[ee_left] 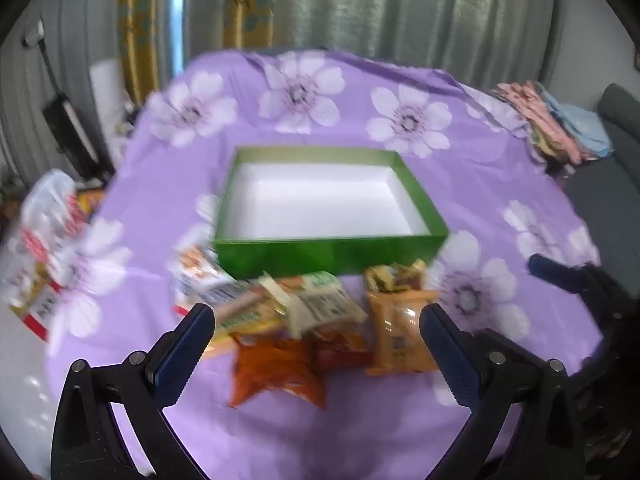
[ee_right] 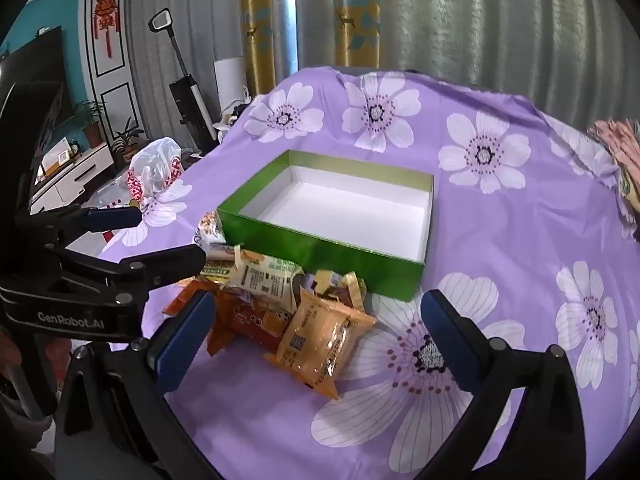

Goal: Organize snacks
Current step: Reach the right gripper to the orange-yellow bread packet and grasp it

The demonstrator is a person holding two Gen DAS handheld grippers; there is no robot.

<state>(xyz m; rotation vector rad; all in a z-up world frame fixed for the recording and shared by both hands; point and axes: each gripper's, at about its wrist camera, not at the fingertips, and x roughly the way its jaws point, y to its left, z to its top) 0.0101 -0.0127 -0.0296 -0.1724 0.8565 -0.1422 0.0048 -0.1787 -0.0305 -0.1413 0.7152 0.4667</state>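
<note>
An empty green box (ee_left: 332, 255) with a white inside stands open on the purple flowered tablecloth; it also shows in the right wrist view (ee_right: 320, 246). Several snack packets lie in a pile just in front of it: an orange-red bag (ee_left: 276, 372), a yellow-orange packet (ee_left: 400, 332) (ee_right: 324, 336), a green-and-white packet (ee_left: 320, 304) (ee_right: 268, 276). My left gripper (ee_left: 316, 356) is open and empty above the pile. My right gripper (ee_right: 316, 344) is open and empty, the yellow-orange packet between its fingers' line. The left gripper (ee_right: 152, 240) appears at the left of the right wrist view.
A white plastic bag (ee_right: 156, 172) with red print sits at the table's left edge (ee_left: 48, 216). Folded cloths (ee_left: 552, 120) lie at the far right edge. Curtains hang behind the table. A vacuum (ee_right: 188, 92) and TV cabinet stand on the left.
</note>
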